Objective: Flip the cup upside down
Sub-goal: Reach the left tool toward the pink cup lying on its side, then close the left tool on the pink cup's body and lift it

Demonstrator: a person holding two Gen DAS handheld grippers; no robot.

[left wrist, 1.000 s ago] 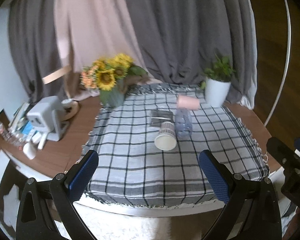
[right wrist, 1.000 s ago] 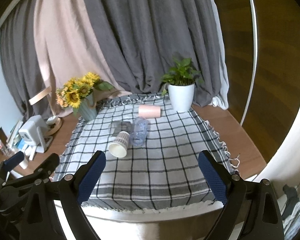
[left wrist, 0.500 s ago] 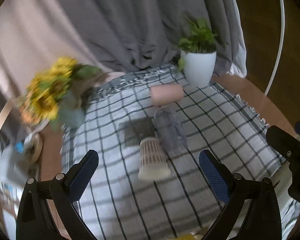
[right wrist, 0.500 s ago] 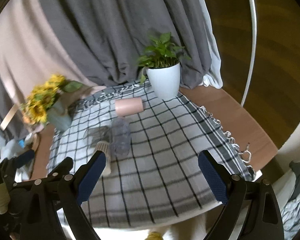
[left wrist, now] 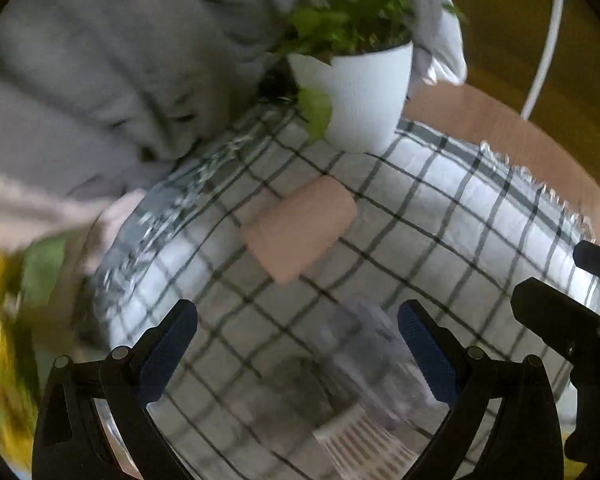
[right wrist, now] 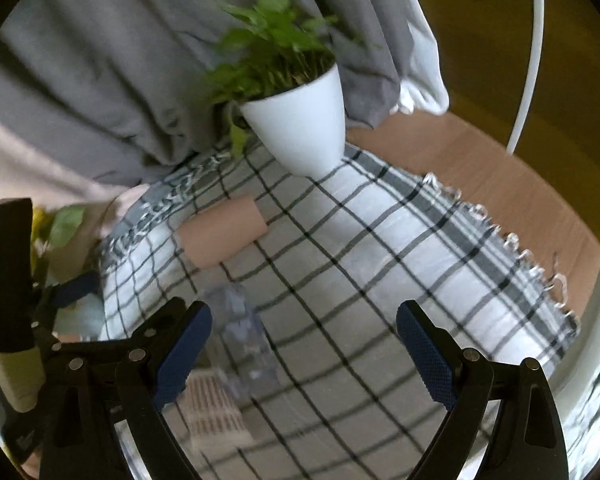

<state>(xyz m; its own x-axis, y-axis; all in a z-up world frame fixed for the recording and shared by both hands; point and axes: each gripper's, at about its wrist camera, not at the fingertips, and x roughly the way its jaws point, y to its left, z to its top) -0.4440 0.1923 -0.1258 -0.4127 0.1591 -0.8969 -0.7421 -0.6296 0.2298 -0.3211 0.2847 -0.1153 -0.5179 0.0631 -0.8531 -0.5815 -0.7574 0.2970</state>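
A pink cup (left wrist: 300, 227) lies on its side on the checked cloth (left wrist: 440, 216); it also shows in the right wrist view (right wrist: 224, 236). A clear plastic cup (right wrist: 244, 344) lies on its side nearer, blurred in the left wrist view (left wrist: 372, 344). A patterned paper cup (left wrist: 364, 444) lies at the bottom edge, also in the right wrist view (right wrist: 214, 412). My left gripper (left wrist: 298, 354) is open above the clear and paper cups. My right gripper (right wrist: 304, 354) is open and empty, just right of the clear cup.
A white pot with a green plant (right wrist: 300, 124) stands at the back of the cloth, also in the left wrist view (left wrist: 364, 96). Grey and pink curtains (left wrist: 120, 60) hang behind. Sunflowers (left wrist: 0, 320) are at the left. The brown table edge (right wrist: 500, 184) lies to the right.
Both grippers have moved forward and lower over the table, so the cups appear larger and nearer. Both stay open. The cups have not moved.
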